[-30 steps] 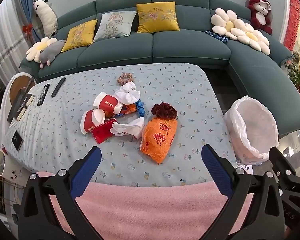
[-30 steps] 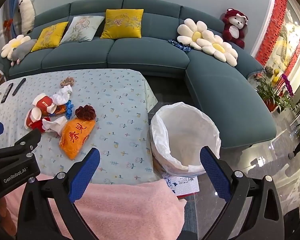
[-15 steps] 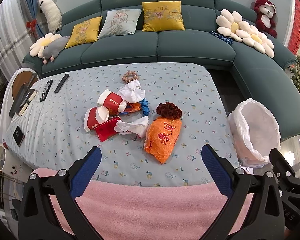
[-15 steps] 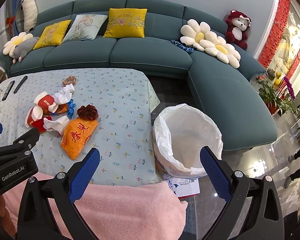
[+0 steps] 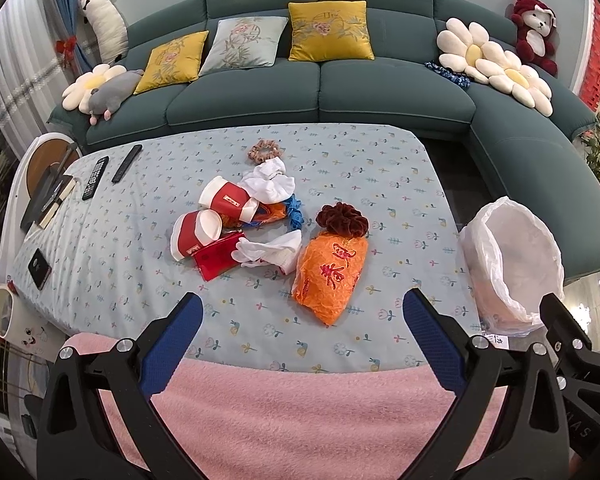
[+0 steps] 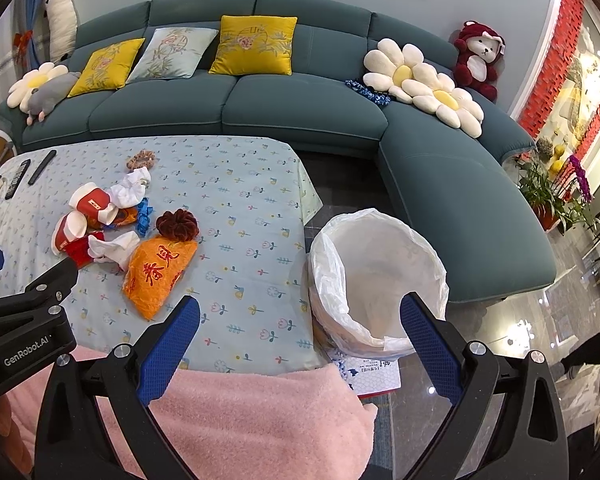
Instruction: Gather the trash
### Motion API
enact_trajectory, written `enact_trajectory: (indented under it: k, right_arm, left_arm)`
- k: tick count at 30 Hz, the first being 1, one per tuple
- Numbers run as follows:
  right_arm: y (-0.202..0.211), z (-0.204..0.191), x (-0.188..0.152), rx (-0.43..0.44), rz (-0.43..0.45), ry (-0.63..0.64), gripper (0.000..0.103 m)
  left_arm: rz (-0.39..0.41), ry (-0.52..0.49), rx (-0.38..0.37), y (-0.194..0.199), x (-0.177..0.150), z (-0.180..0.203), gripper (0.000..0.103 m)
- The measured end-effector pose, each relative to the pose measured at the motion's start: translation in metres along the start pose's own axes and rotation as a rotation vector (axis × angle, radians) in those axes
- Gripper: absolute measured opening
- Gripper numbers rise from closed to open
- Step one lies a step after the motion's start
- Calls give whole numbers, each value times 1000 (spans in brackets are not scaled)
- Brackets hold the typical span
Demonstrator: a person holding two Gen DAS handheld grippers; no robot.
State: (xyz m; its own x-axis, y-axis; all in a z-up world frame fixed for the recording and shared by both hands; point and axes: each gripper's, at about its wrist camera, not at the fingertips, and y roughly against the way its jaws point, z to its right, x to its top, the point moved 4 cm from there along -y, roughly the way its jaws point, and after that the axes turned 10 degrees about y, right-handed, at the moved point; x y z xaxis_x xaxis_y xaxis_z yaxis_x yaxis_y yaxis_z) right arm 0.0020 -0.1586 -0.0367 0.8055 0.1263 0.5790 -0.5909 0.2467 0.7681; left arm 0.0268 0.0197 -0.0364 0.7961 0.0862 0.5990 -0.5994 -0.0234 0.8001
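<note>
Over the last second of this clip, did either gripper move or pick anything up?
Both views slid slightly: table and sofa sit lower in frame, so the left gripper and right gripper tilted up or drew back a little. Both stay open and empty. The orange bag and bin are unmoved.

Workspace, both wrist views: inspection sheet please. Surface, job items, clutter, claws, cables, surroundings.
Surface: table under a floral cloth; pink blanket over the near edge.
Job's things: orange bag, two red-and-white cups, white tissues piled mid-table; white-lined bin beside the table, looks empty.
Clutter: scrunchies, two remotes, phone.
Grippers: left claw and right claw open, holding nothing.
Cables: nothing seen.
Surroundings: teal sofa with cushions and plush toys.
</note>
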Motion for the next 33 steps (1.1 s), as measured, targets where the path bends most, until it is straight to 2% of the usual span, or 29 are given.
enact_trajectory:
  k: [33]
  right_arm:
    - [-1, -1, 0, 0, 0, -4, 96]
  left_arm:
    - [-2, 5, 3, -1, -1, -2, 96]
